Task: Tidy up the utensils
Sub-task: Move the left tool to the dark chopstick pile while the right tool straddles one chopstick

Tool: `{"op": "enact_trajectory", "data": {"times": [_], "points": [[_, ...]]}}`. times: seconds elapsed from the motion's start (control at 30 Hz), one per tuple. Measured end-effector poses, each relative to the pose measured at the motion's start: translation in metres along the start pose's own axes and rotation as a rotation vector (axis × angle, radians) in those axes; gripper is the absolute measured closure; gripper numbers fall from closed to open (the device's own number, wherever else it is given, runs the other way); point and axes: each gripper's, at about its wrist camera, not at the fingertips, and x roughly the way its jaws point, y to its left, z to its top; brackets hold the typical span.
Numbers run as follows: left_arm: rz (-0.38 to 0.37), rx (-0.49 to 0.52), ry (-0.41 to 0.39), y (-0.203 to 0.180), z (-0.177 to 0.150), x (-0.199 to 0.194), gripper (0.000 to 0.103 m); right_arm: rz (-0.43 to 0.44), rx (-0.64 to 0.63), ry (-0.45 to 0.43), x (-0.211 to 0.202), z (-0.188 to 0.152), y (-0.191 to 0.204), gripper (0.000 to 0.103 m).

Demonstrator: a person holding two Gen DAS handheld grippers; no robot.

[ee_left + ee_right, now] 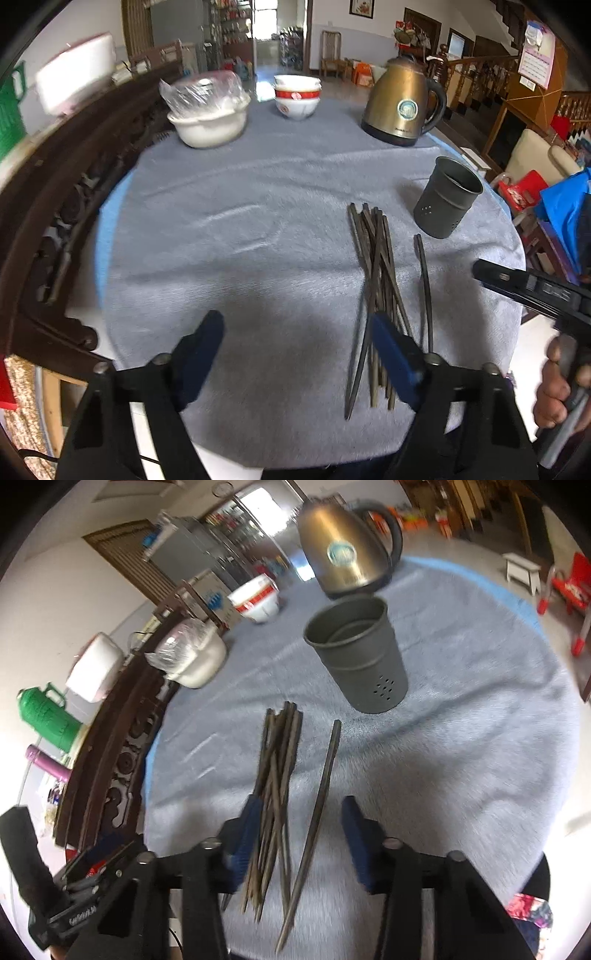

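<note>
A bundle of dark chopsticks [376, 273] lies on the grey tablecloth [240, 240], with one chopstick [424, 280] apart to its right. A grey metal utensil cup [447, 197] stands upright just beyond them. My left gripper [295, 354] is open and empty, left of the bundle, its right finger over the bundle's near ends. In the right wrist view my right gripper [299, 838] is open above the near ends of the bundle [277, 775] and the lone chopstick [321, 794]. The cup [358, 657] stands ahead.
A gold kettle [400, 101], stacked red-and-white bowls [297, 96] and a white pot under plastic wrap [208, 110] stand at the table's far side. A carved dark wooden rail [74, 206] runs along the left. The right gripper's body [535, 291] shows at the table's right edge.
</note>
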Motion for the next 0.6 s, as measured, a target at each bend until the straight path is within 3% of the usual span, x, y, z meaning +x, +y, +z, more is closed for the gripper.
{"op": "enact_trajectory", "data": {"times": [0.07, 0.2, 0.43, 0.53, 0.6], "points": [[-0.032, -0.007, 0.02, 0.002, 0.006, 0.01, 0.035, -0.006, 0.029, 0.015, 0.018, 0.012, -0.004, 0.063], [-0.095, -0.027, 0.077, 0.003, 0.022, 0.036, 0.036, -0.063, 0.054, 0.046, 0.051, 0.033, -0.013, 0.063], [-0.142, -0.039, 0.128, 0.003, 0.046, 0.067, 0.036, -0.122, 0.075, 0.095, 0.088, 0.052, -0.015, 0.064], [-0.15, -0.023, 0.136, 0.001, 0.053, 0.077, 0.036, -0.135, 0.074, 0.116, 0.098, 0.052, -0.014, 0.075], [-0.161, -0.009, 0.144, -0.002, 0.056, 0.083, 0.036, -0.155, 0.046, 0.099, 0.1, 0.053, -0.011, 0.09]]}}
